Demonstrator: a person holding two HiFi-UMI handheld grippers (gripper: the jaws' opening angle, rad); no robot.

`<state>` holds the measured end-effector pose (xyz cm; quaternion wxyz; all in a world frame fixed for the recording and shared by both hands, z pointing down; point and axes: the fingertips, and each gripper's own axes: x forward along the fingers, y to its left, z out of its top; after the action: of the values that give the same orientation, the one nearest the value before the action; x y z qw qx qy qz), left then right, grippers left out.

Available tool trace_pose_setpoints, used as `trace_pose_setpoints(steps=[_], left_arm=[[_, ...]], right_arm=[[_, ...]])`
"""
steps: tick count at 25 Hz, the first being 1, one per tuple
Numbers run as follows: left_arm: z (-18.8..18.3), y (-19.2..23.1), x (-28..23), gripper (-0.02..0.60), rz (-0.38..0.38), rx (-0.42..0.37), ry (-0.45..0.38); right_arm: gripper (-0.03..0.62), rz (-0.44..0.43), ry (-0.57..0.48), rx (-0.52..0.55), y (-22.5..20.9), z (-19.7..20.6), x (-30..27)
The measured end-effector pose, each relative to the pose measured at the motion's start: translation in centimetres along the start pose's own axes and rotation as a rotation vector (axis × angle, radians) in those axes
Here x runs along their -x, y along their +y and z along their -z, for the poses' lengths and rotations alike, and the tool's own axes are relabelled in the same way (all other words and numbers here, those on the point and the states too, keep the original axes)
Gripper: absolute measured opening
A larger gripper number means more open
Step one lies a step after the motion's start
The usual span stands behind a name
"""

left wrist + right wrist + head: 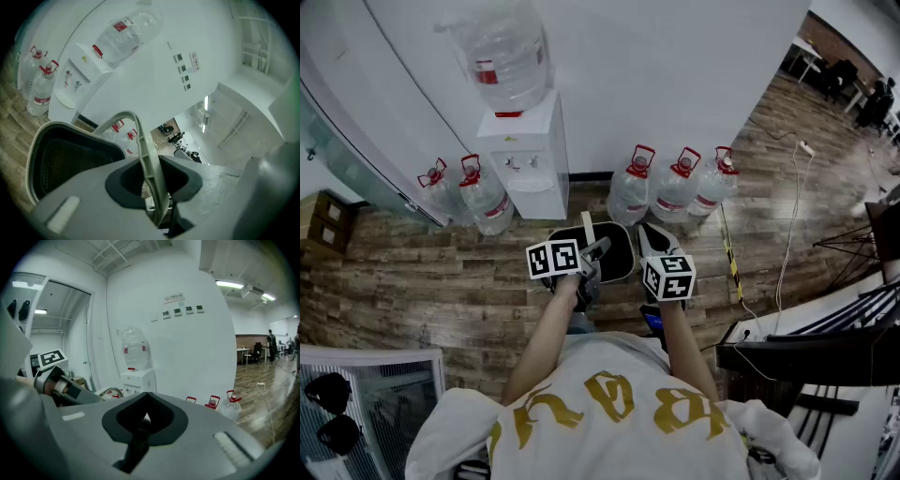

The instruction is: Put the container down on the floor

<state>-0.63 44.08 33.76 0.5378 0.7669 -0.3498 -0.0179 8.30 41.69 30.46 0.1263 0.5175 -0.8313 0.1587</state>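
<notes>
Head view first: I'm looking steeply down over the person's shoulders at a wooden floor, with a water dispenser against the white wall and water bottles on the floor either side of it. The container, a dark basket with a pale rim, sits between the two grippers and in front of the person's body. Its handle stands up near the left gripper, while the right gripper is just beside the container's other edge. I judge the container is carried off the ground, so the put-down is not yet done. What's left is to lower it, let it settle and let go.

Left gripper view: the jaws are clenched on the thin pale handle, which passes upright between the two dark pads and arches up and over to the left. The container's body hangs to the lower left of the jaws, tilted, its mesh interior open to me. Floorboards and bottles show beyond it, which again reads to me as held aloft.

Right gripper view: the jaws are pressed together with nothing between them. No part of the container is in the grip. The left gripper shows at the far left edge, and the dispenser wall stands ahead.
</notes>
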Motion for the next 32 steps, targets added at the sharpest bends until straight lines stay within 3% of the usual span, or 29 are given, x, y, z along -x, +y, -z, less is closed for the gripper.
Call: trace_pose_setpoints(steps=[9, 15, 20, 28, 32], left_arm=[[-1.4, 1.0, 0.2, 0.083, -0.019, 0.024, -0.036], [-1.6, 1.2, 0.5, 0.083, -0.031, 0.022, -0.044], [-3.7, 2.3, 0.2, 0.083, -0.045, 0.029, -0.062], [-10.6, 5.5, -2.8, 0.086, -0.008, 0.042, -0.144], [-15.2, 9.1, -6.5, 0.084, -0.031, 0.050, -0.119]], right_arm=[[0.026, -0.058, 0.006, 0.041, 1.5, -0.1, -0.8], [0.028, -0.086, -0.058, -0.004, 1.4, -1.3, -0.2], [0.028, -0.091, -0.042, -0.007, 1.6, -1.4, -1.2], [0.028, -0.100, -0.013, -0.031, -0.1, -2.7, -8.0], [0.028, -0.090, 0.038, -0.054, -2.2, -2.5, -14.4]])
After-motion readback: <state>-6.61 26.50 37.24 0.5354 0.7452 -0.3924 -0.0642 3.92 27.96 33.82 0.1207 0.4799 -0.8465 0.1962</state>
